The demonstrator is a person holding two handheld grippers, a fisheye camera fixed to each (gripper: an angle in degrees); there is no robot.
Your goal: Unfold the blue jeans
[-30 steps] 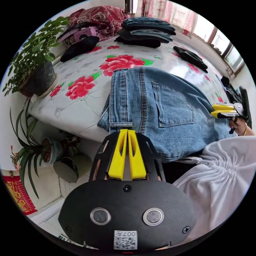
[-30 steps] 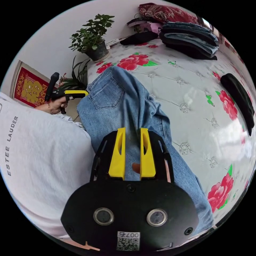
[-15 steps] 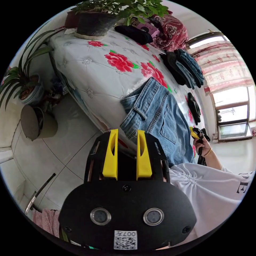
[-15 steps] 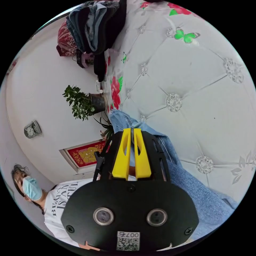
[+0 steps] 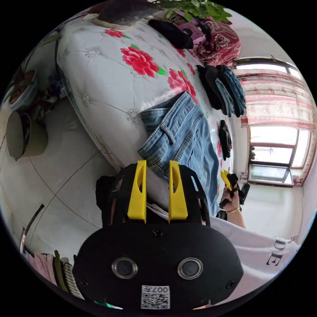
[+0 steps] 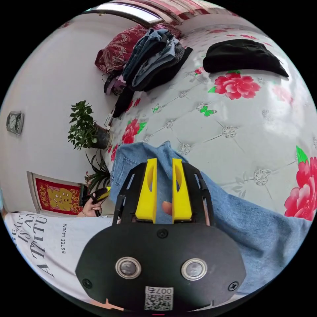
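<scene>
Bed [image 5: 99, 79], tufted white cover with red flowers, carried everything. Blue jeans [image 5: 178, 132] lay along its near edge, waistband end toward the corner by the potted plant [image 6: 84, 128], legs running along the edge toward the window side; in the right gripper view the denim [image 6: 264, 228] was rumpled, possibly doubled over itself, hard to say from this angle. Stack of folded clothes [image 6: 155, 59] sat near the far edge, a black garment [image 6: 241, 57] apart from it.

Left gripper [image 5: 158, 165]: jaws apart, empty, off the bed's edge just short of the waistband. Right gripper [image 6: 164, 163]: jaws apart over the denim, nothing pinched.

Judgement: to open the jeans well, each gripper should pinch a single layer at a waistband corner, then draw outward and flat, keeping cloth on the bed rather than sliding off the edge.
</scene>
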